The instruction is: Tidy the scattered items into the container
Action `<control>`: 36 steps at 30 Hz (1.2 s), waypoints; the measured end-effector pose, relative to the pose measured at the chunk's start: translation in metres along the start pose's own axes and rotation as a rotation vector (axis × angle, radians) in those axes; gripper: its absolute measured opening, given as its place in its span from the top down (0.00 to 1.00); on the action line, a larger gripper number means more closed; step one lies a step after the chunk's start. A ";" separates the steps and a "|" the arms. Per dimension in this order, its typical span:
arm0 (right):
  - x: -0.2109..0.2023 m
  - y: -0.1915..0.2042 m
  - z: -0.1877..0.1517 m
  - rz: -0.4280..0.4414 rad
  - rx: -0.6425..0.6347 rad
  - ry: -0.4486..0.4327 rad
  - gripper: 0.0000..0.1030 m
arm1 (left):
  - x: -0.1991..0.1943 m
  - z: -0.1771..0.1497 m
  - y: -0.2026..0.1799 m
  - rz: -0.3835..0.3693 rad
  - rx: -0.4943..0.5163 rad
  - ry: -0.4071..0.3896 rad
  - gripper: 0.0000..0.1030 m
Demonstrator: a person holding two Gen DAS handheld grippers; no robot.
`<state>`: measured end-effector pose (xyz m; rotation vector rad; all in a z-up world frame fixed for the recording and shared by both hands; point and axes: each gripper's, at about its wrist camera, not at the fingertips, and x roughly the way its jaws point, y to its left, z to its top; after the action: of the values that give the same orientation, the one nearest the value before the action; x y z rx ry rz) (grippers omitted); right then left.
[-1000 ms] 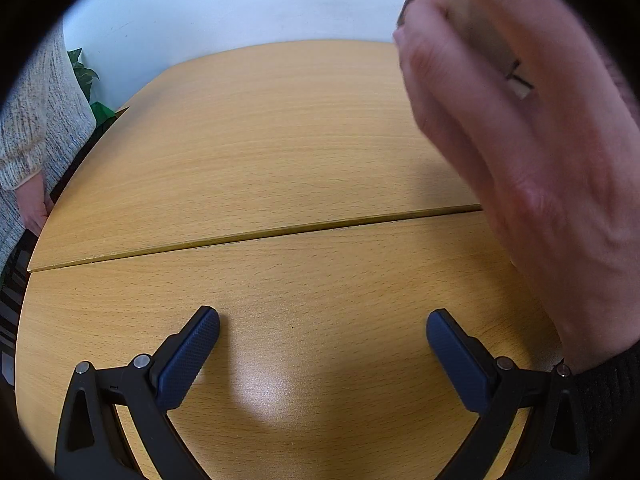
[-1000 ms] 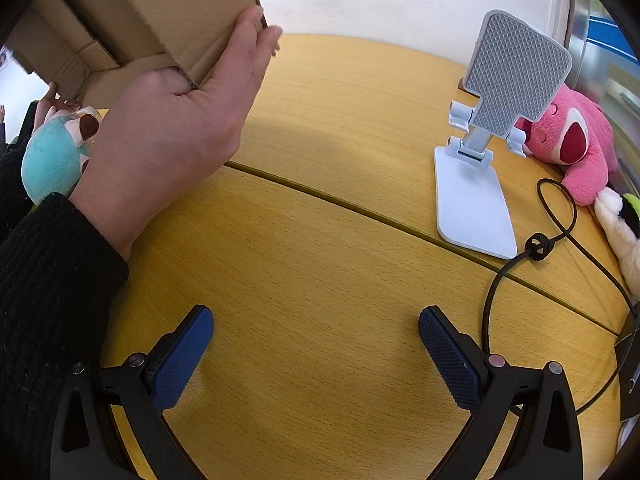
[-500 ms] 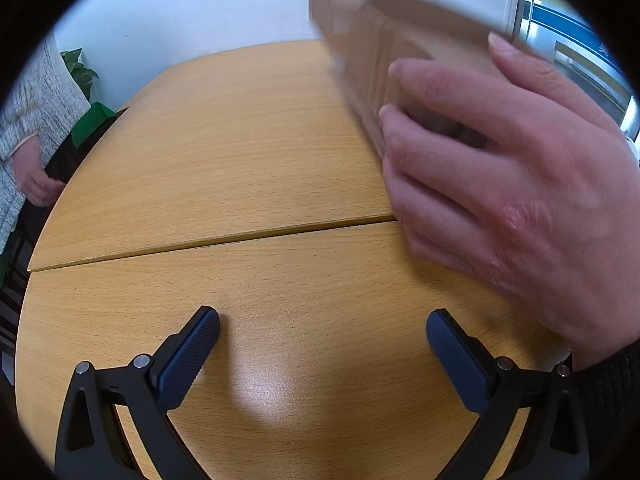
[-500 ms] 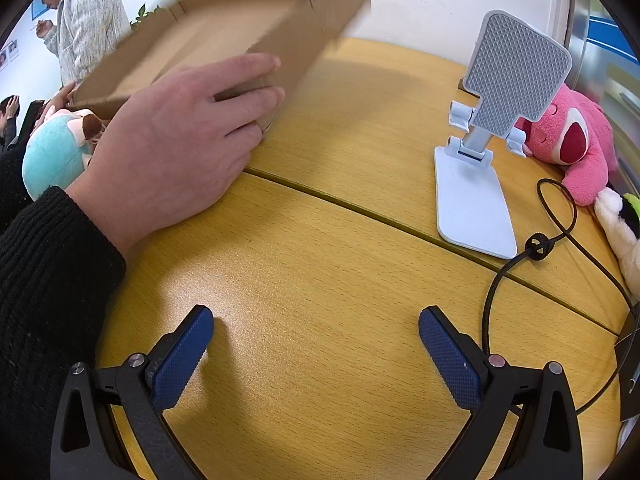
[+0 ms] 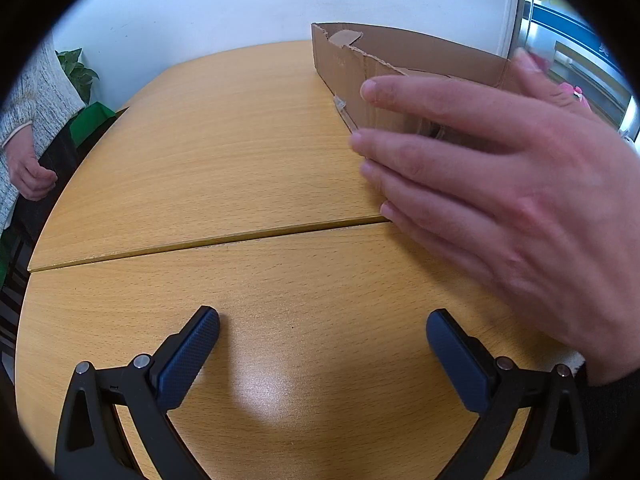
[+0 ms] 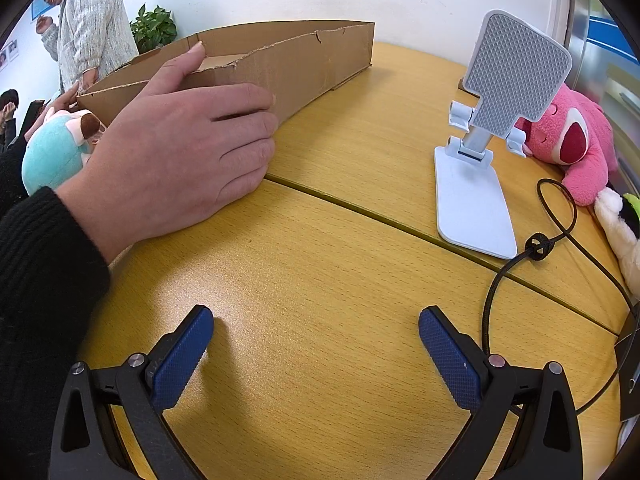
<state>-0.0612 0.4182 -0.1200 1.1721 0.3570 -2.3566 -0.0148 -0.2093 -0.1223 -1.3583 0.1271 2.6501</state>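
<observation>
A shallow open cardboard box (image 6: 304, 60) stands on the wooden table, also in the left wrist view (image 5: 400, 64). A bare hand (image 6: 180, 152) rests on its near wall; the hand fills the right of the left wrist view (image 5: 500, 184). A pink plush (image 6: 568, 140), a teal plush (image 6: 52, 152) and a white plush (image 6: 620, 228) lie around it. My left gripper (image 5: 322, 340) is open and empty above bare table. My right gripper (image 6: 316, 340) is open and empty.
A white phone stand (image 6: 480, 184) stands right of the box, with a black cable (image 6: 536, 248) looped beside it. A seam (image 6: 400, 228) splits the tabletop. A person in a grey cardigan (image 6: 92, 24) and a plant (image 6: 154, 30) are behind the table.
The hand has brought the cardboard box down from the air and set it flat on the table, opening upward. Both grippers have stayed still.
</observation>
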 end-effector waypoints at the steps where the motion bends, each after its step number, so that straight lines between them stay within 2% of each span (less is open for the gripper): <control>1: 0.000 0.000 0.000 0.000 0.000 0.000 0.00 | 0.000 0.000 0.000 0.000 0.000 0.000 0.00; 36: -0.002 -0.002 -0.006 -0.003 -0.006 0.001 0.00 | 0.001 0.000 0.002 0.001 -0.004 0.000 0.00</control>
<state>-0.0568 0.4232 -0.1221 1.1706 0.3660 -2.3558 -0.0155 -0.2114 -0.1229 -1.3598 0.1227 2.6531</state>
